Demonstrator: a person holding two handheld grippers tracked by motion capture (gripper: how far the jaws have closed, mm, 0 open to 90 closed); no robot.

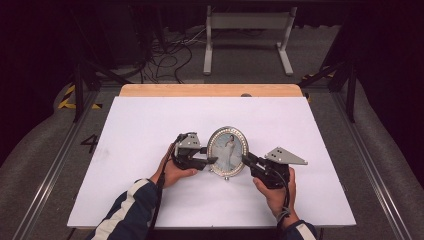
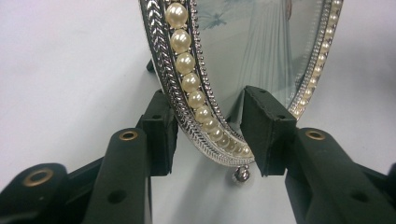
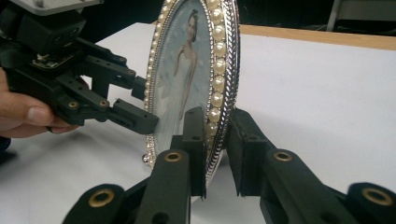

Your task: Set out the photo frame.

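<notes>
I keep the oval pearl-rimmed photo frame (image 1: 228, 152) upright at worktop (image 1: 140, 130) centre: left gripper (image 1: 214, 160) at 9 o'clock straddles the rim, jaws open; right gripper (image 1: 245, 158) at 3 o'clock likewise, unclamped, steadying.

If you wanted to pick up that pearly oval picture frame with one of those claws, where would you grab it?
Probably the thin lower rim of the picture frame, coming in from the side with one jaw in front and one behind. It stands upright on edge, so its rim is narrow enough to straddle, as the left gripper and right gripper both do.
</notes>
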